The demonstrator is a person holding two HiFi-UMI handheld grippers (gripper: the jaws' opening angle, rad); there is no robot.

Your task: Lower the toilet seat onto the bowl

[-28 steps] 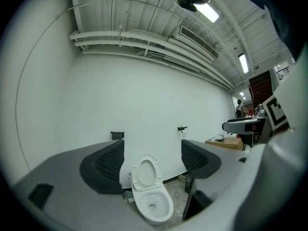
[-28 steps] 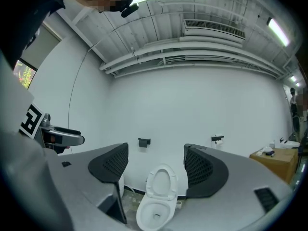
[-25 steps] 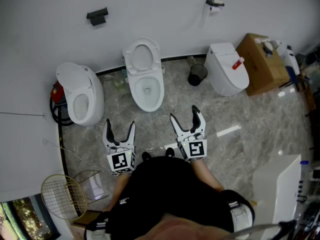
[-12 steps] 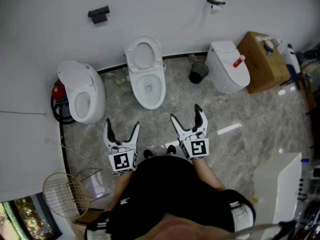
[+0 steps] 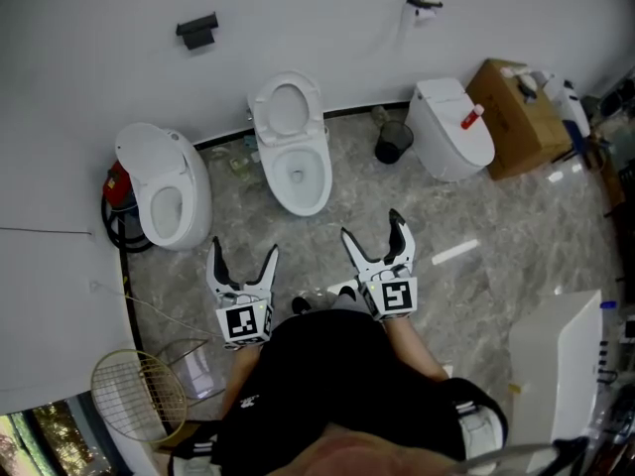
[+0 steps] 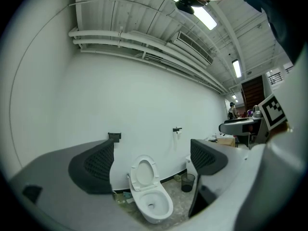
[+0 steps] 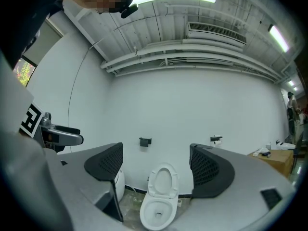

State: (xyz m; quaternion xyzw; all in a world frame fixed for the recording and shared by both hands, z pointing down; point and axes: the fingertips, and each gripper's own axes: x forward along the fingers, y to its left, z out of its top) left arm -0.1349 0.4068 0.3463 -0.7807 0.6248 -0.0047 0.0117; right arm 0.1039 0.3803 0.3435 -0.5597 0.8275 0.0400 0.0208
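Overhead head view; level gripper views; shared middle toilet [image 5: 294,149]

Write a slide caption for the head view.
The left gripper and right gripper, jaws just opened and empty, face the middle toilet, seat upright.

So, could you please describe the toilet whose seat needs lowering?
Three toilets stand along the white wall. Pick the middle toilet. Its ring-shaped seat stands raised against the wall, whereas the right toilet is closed and the left toilet has a red thing beside it.
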